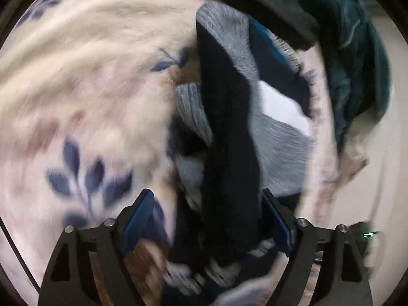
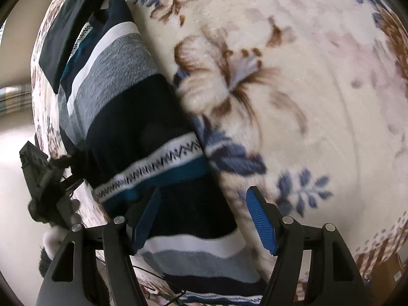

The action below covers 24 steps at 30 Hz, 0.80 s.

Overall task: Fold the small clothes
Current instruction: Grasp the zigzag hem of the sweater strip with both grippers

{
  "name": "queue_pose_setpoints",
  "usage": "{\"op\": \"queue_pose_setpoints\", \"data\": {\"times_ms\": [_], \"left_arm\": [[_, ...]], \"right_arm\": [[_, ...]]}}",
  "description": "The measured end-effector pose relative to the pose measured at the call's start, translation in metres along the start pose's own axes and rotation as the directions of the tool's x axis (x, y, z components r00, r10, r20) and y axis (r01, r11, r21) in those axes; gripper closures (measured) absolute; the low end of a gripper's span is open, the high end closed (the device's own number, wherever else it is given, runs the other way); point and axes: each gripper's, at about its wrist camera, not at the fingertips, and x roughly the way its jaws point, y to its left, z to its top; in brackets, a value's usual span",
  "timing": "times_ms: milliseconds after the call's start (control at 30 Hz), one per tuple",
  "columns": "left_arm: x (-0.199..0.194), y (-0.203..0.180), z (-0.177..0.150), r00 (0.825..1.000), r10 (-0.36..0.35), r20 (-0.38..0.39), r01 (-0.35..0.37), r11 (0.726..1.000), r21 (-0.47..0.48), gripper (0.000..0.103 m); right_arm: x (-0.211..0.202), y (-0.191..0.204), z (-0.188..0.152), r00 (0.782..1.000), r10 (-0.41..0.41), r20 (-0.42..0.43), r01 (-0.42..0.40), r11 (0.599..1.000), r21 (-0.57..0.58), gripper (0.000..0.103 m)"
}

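No text, label, brand, number or sign can be read in either view. Only woven patterning is seen: a zigzag band on the striped sweater [image 2: 150, 163] and floral printing on the blanket [image 2: 293, 81], neither of which carries letters. A small green light [image 1: 367, 234] is seen at the right edge of the left wrist view, but nothing is written there.

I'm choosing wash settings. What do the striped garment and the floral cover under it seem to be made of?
Striped garment: looks like a soft knit, probably wool or acrylic; heathered grey bands and a woven zigzag trim. Floral cover: plush fleece, likely polyester; fuzzy, matte pile with a soft-edged print.
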Motion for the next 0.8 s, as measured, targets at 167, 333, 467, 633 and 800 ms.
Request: {"op": "queue_pose_setpoints", "data": {"times_ms": [167, 333, 467, 633, 800], "left_arm": [[-0.047, -0.018, -0.053, 0.998, -0.057, 0.041, 0.054, 0.996, 0.075, 0.016], [-0.05, -0.02, -0.138, 0.993, 0.114, 0.03, -0.115, 0.992, 0.046, 0.016], [-0.035, -0.01, -0.208, 0.983, 0.181, -0.015, -0.181, 0.983, -0.032, 0.016], [-0.005, 0.005, -0.286, 0.971, 0.229, -0.068, -0.235, 0.966, -0.102, 0.016], [0.004, 0.007, -0.325, 0.968, 0.247, -0.05, -0.252, 0.96, -0.127, 0.017]], "right_arm": [[-0.004, -0.013, -0.03, 1.0, 0.008, -0.028, -0.009, 0.999, -0.035, 0.031], [0.001, -0.03, -0.084, 0.994, -0.009, -0.107, -0.003, 0.994, -0.108, 0.031], [0.007, -0.058, -0.135, 0.986, -0.051, -0.161, 0.028, 0.99, -0.139, 0.031], [0.02, -0.092, -0.182, 0.974, -0.09, -0.206, 0.059, 0.987, -0.151, 0.031], [0.041, -0.113, -0.209, 0.972, -0.104, -0.211, 0.076, 0.988, -0.137, 0.031]]}}
